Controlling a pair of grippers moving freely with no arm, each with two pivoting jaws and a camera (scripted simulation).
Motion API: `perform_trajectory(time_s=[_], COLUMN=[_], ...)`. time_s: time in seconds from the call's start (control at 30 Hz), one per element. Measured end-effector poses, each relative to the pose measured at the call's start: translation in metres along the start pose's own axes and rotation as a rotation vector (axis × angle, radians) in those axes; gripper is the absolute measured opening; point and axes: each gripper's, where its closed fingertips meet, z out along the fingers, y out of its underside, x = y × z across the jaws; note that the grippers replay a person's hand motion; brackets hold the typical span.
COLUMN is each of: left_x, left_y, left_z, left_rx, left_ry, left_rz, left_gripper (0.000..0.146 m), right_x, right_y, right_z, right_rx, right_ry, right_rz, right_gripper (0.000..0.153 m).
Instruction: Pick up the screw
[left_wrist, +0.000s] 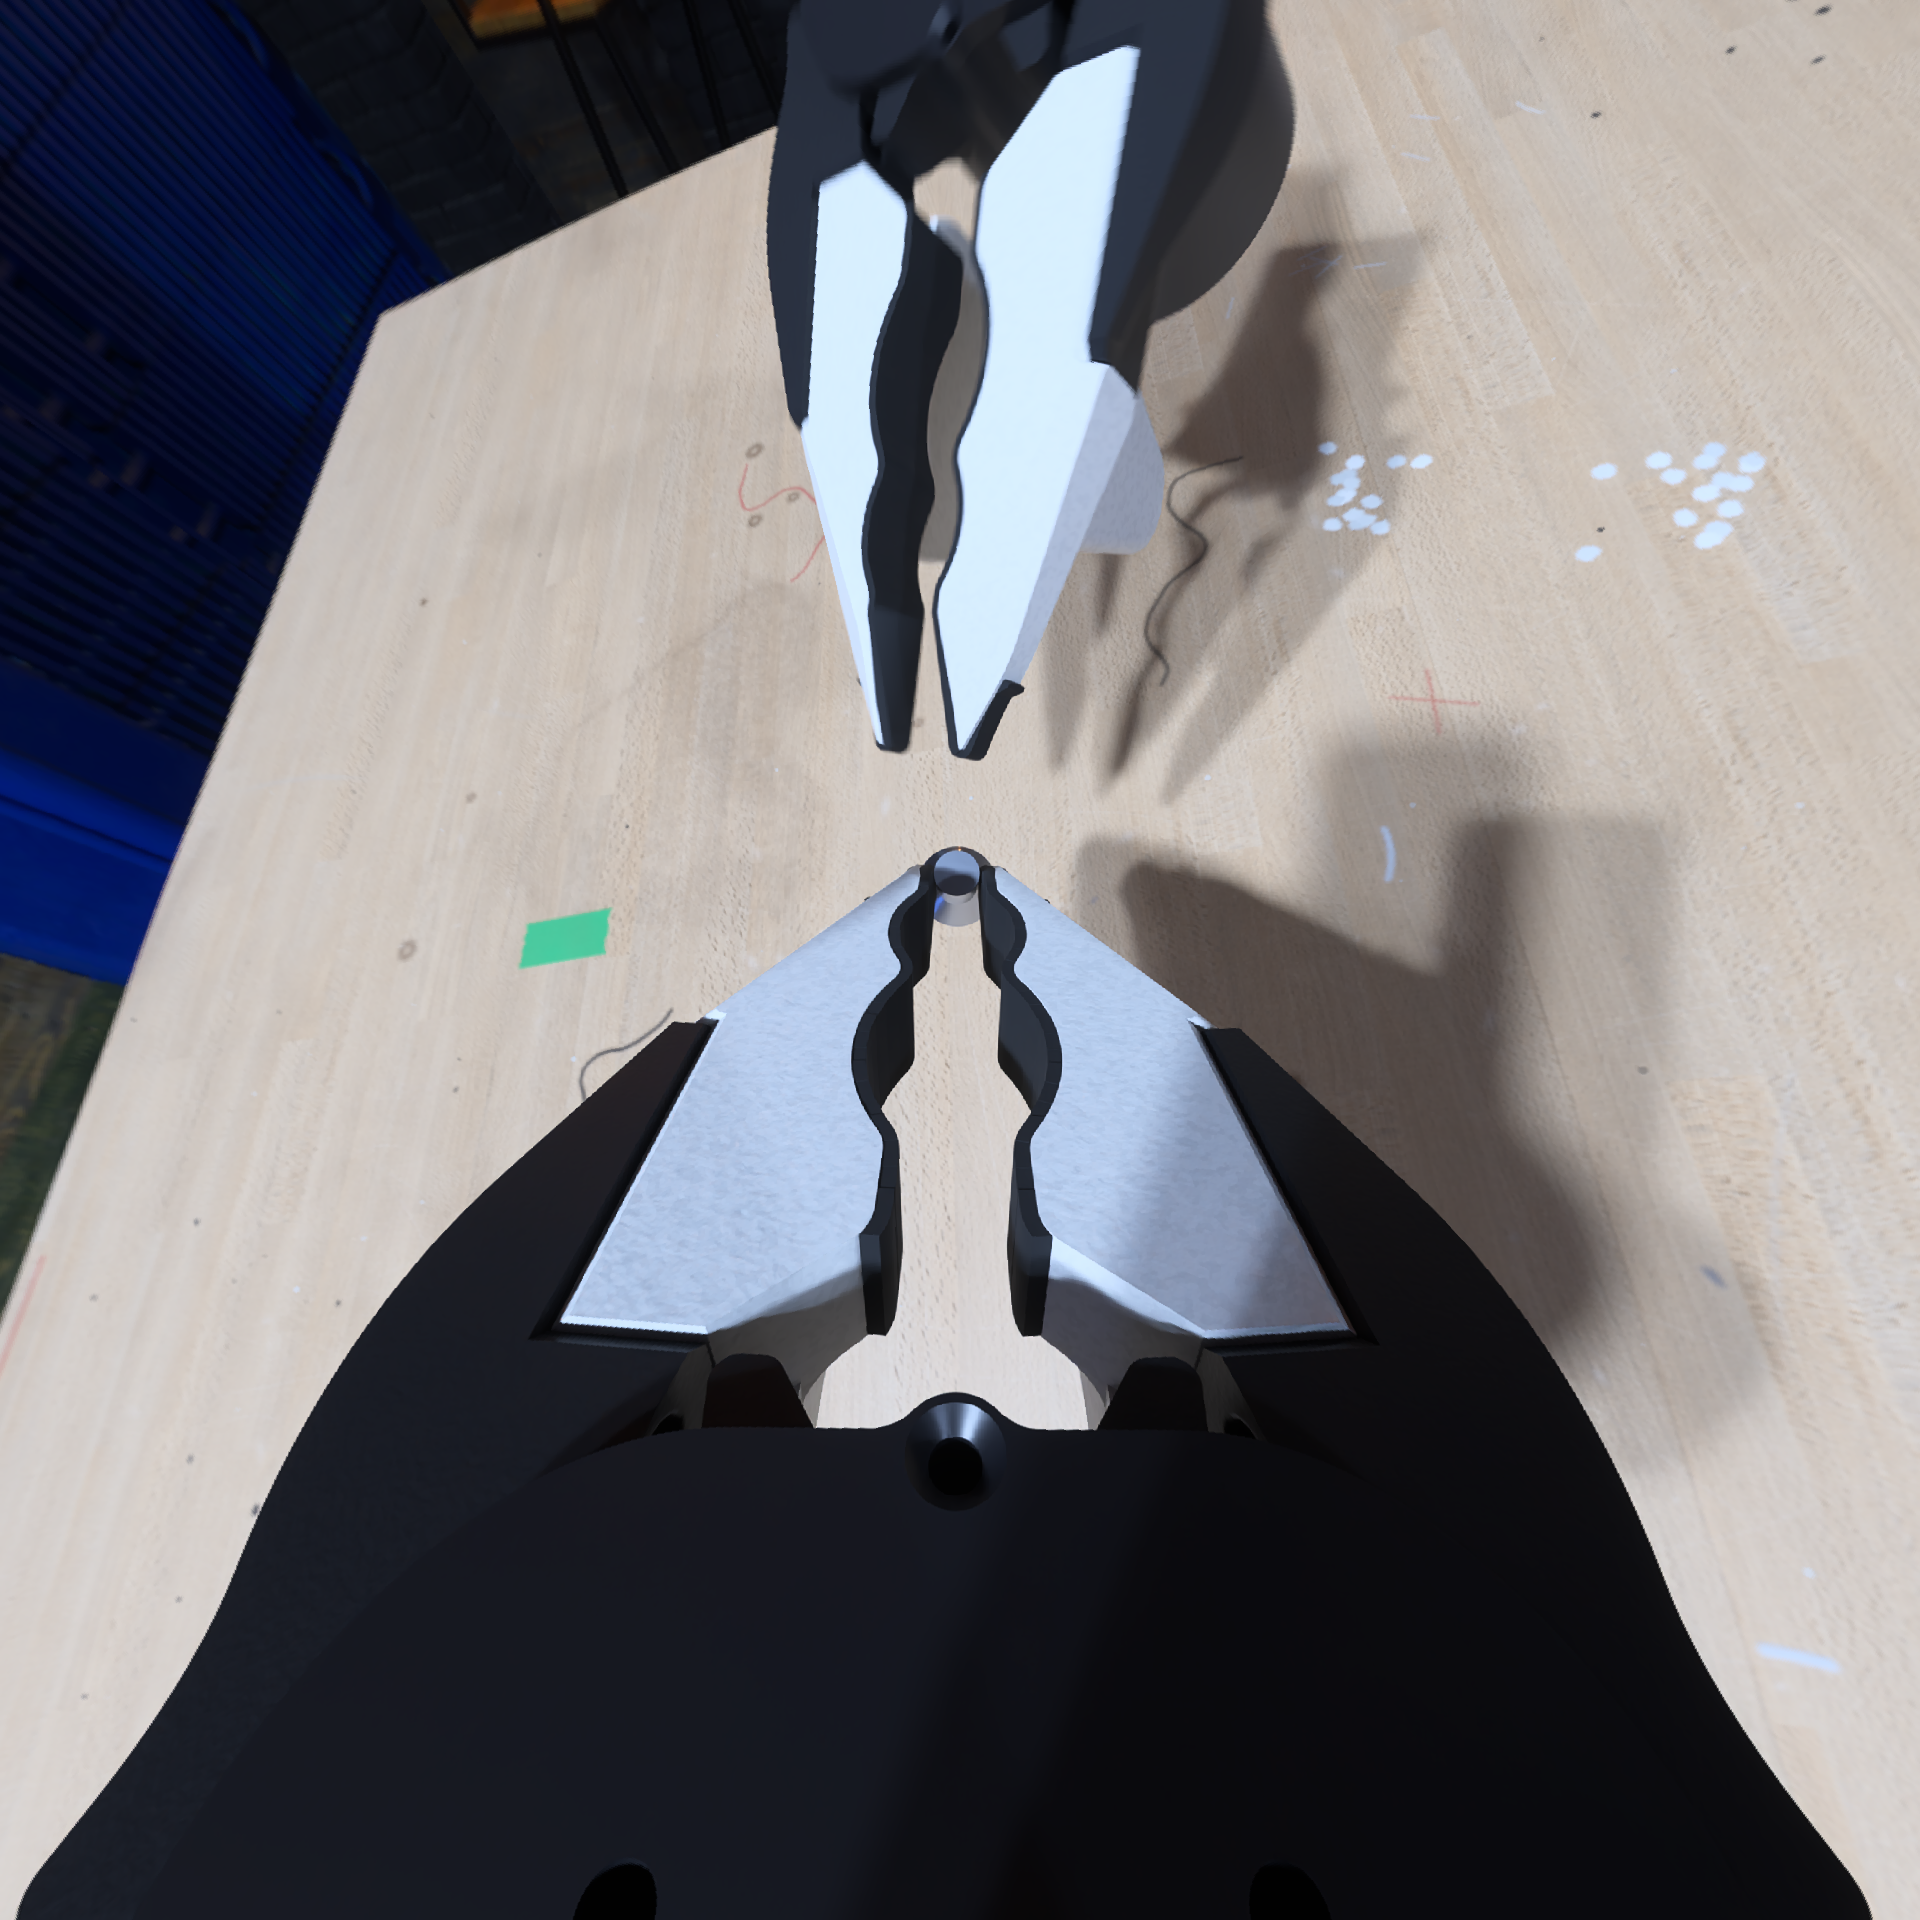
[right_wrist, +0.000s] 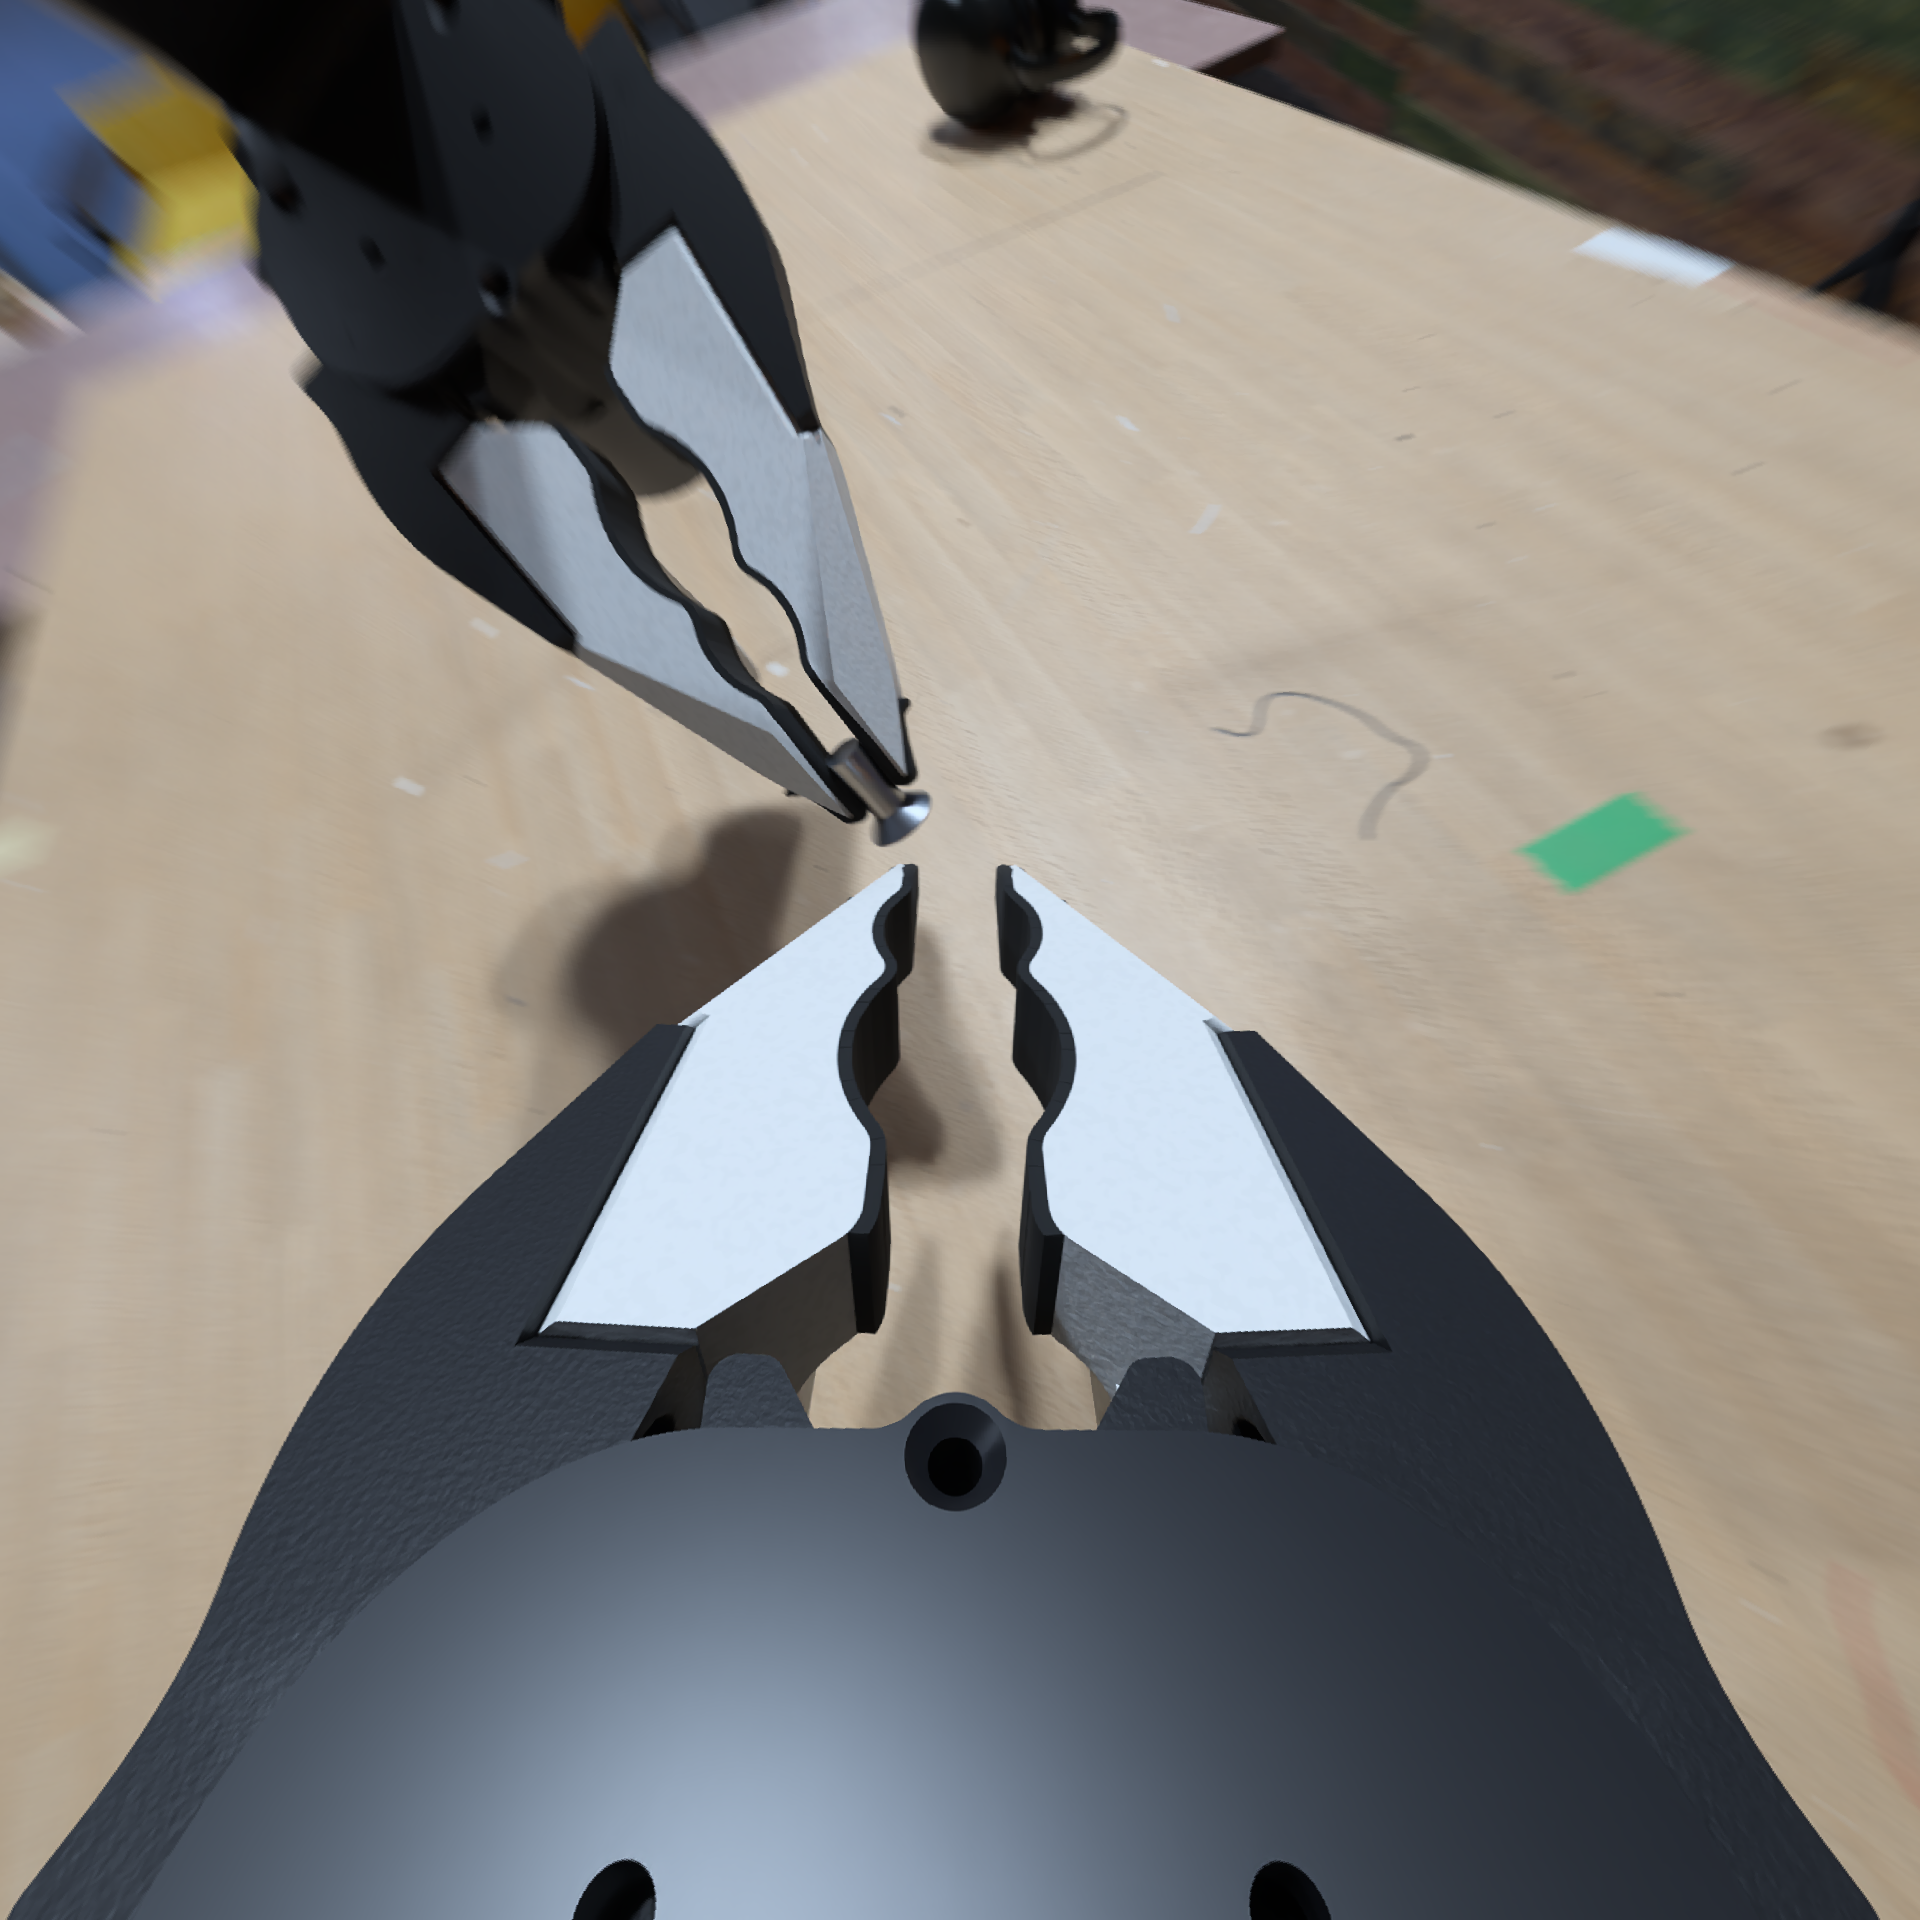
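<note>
A small silver screw (left_wrist: 956, 896) with a flat head is pinched between the tips of my left gripper (left_wrist: 956, 878), which is shut on it above the wooden table (left_wrist: 520, 1143). In the right wrist view the left gripper (right_wrist: 876, 792) comes in from the upper left, with the screw (right_wrist: 896, 816) sticking out head-first from its tips. My right gripper (right_wrist: 956, 878) is slightly open and empty, its tips just short of the screw head. In the left wrist view the right gripper (left_wrist: 932, 743) points at the screw from the far side.
A green tape patch (left_wrist: 564, 937) (right_wrist: 1600, 840) and a thin dark wire (left_wrist: 1174, 582) (right_wrist: 1382, 769) lie on the table. White dots (left_wrist: 1704, 499) mark the right. Blue crates (left_wrist: 125, 520) stand beyond the left edge. A black round object (right_wrist: 997, 62) sits far back.
</note>
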Motion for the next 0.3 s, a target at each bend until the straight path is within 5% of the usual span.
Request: perform_trajectory(time_s=[0.13, 0.3], left_x=[0.0006, 0.0003], left_y=[-0.0012, -0.0036], left_z=[0.0003, 0.0026], left_rx=[-0.017, -0.063], left_ry=[0.057, 0.104], left_rz=[-0.085, -0.166], left_gripper=[0.008, 0.008], right_x=[0.0051, 0.0032], right_y=[-0.0027, -0.0028], right_z=[-0.0084, -0.0054], right_rx=[-0.141, -0.315], right_ry=[0.272, 0.452], right_rz=[-0.342, -0.672], right_gripper=[0.021, 0.014])
